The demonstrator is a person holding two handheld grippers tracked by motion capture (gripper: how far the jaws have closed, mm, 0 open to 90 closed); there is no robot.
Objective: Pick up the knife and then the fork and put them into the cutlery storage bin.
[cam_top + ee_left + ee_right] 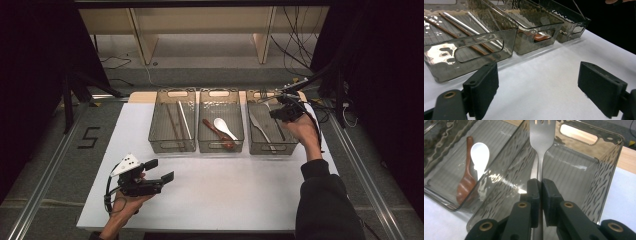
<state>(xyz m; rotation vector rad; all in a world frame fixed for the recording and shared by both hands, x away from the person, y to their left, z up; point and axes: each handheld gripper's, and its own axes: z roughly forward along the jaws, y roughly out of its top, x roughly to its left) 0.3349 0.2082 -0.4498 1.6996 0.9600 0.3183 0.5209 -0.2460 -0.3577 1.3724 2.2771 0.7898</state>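
Three smoky clear bins stand in a row on the white table (pixel 210 190). My right gripper (pixel 540 192) is shut on the handle of a metal fork (pixel 541 137), which it holds over the right bin (pixel 604 175) with the tines pointing to the bin's far end. In the high view that right gripper (pixel 286 111) hovers above the right bin (pixel 295 142), where a knife (pixel 260 127) lies. My left gripper (pixel 160 170) is open and holds nothing, low over the table's front left. Its jaws (pixel 539 87) face the left bin (pixel 446 72).
The left bin (pixel 155 145) holds chopsticks (pixel 174 125) and a pale stick (pixel 184 119). The middle bin (pixel 202 147) holds a wooden spoon (pixel 217 132) and a white spoon (pixel 223 126). Cables (pixel 300 45) run behind the table, and a wooden frame (pixel 145 45) stands farther back.
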